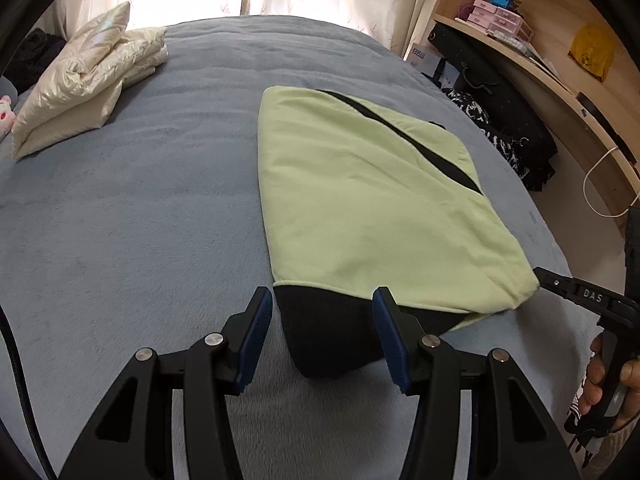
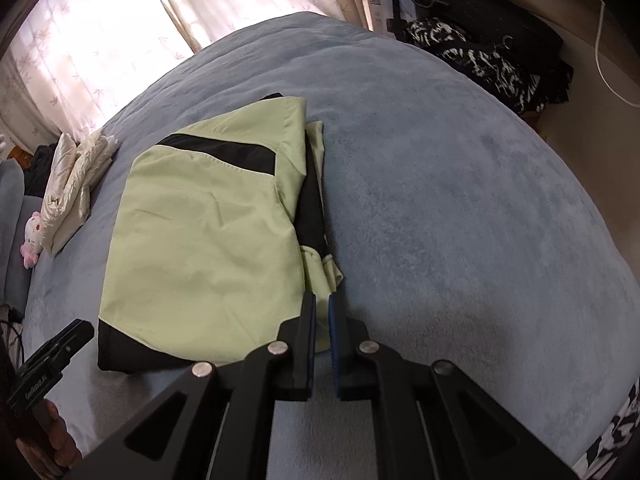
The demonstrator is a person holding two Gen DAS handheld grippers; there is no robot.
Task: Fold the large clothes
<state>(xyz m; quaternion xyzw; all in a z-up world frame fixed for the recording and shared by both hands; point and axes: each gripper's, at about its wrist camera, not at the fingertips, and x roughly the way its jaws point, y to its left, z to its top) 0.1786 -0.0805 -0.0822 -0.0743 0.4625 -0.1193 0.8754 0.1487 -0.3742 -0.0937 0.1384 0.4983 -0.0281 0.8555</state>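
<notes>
A light green garment with black panels (image 1: pixel 372 200) lies folded on the blue bed; it also shows in the right wrist view (image 2: pixel 208 240). My left gripper (image 1: pixel 322 300) is open, its fingers on either side of the garment's near black corner (image 1: pixel 332 336), just above the bed. My right gripper (image 2: pixel 322 304) is shut on the garment's near right green edge (image 2: pixel 320 276). The right gripper's tip shows in the left wrist view (image 1: pixel 568 286) at that corner. The left gripper shows at the left edge of the right wrist view (image 2: pixel 52 354).
A folded cream puffer jacket (image 1: pixel 84 84) lies at the far left of the blue bedspread (image 1: pixel 140 220). A pink plush toy (image 2: pixel 32 236) sits beside it. Dark bags and patterned cloth (image 1: pixel 496 128) lie along the right bedside below wooden shelves (image 1: pixel 560 40). Curtains hang behind.
</notes>
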